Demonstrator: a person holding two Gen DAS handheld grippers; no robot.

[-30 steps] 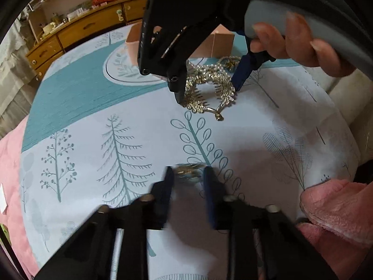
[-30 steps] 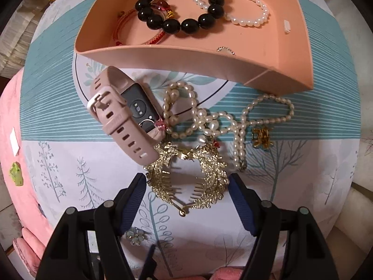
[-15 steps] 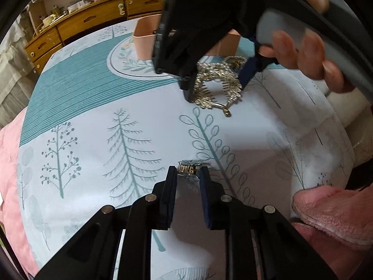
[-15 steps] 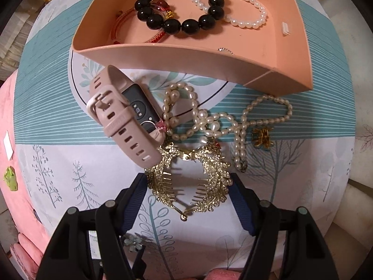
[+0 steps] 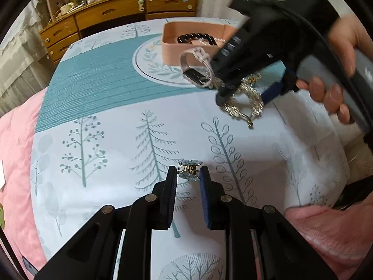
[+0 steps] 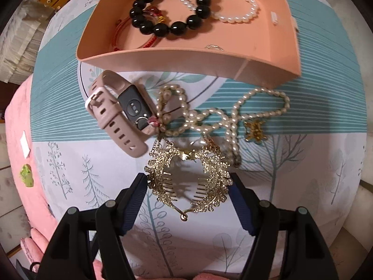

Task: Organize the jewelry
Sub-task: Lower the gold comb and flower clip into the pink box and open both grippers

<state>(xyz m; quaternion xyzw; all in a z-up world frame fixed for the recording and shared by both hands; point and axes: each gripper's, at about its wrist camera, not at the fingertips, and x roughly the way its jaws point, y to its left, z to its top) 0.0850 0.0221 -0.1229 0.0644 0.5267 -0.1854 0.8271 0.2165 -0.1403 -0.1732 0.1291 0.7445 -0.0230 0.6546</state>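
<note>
My left gripper (image 5: 187,173) is shut on a small pale flower hair clip (image 5: 190,169), held at the fingertips just above the tree-print cloth. My right gripper (image 6: 187,184) points down over a gold leaf hair claw (image 6: 188,179); its pads touch both sides of the claw, which sits low on the cloth. In the left wrist view that gripper (image 5: 244,98) stands in front of the peach tray (image 5: 170,53). The tray (image 6: 186,58) holds a black bead bracelet (image 6: 172,26) and a pearl bracelet (image 6: 235,18). A pink-strapped watch (image 6: 112,107), a pearl necklace (image 6: 223,121) and a gold pendant (image 6: 255,130) lie between tray and claw.
A person's hand (image 5: 331,91) grips the right tool. A wooden dresser (image 5: 116,11) stands beyond the bed. Pink blanket (image 5: 16,151) borders the cloth on the left, and a pink sleeve (image 5: 326,233) is at lower right. A small green item (image 6: 26,176) lies on the blanket.
My left gripper has lifted a little with the flower clip and rolled slightly. My right gripper's fingers have come up against the sides of the gold claw.
</note>
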